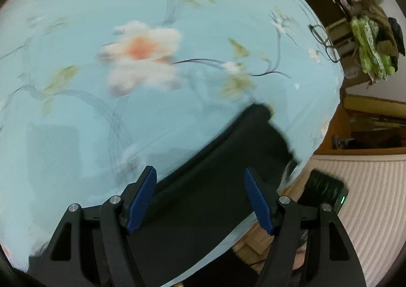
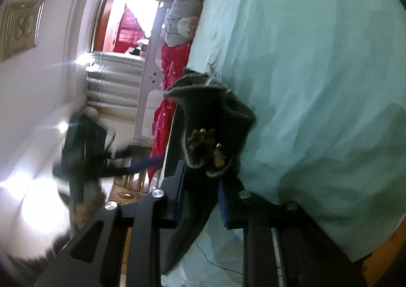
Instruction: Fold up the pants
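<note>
Pants [image 1: 218, 185], black and blurred, are lying across the pale blue floral bedsheet [image 1: 177, 20] in the left wrist view, stretching from about 6 o'clock up toward 3 o'clock near the bed's edge. The left gripper [image 1: 200, 200] is hovering over them with its blue-padded fingers [image 1: 142, 200] spread wide and gripping nothing; the dark cloth is showing between them. A pair of eyeglasses [image 1: 323, 42] is sitting on the sheet at 2 o'clock, and a black device [image 1: 327, 190] with a green light is lying off the bed at 4 o'clock.

In the right wrist view, the right gripper [image 2: 200, 200] is pinching a bunched part of the pants [image 2: 213, 119], its jaws nearly together on the cloth. The fabric is rising toward centre, with gold ornaments [image 2: 205, 139] on it, beside the sheet [image 2: 317, 83] filling 3 o'clock. The other gripper [image 2: 83, 149] is blurring at 9 o'clock.
</note>
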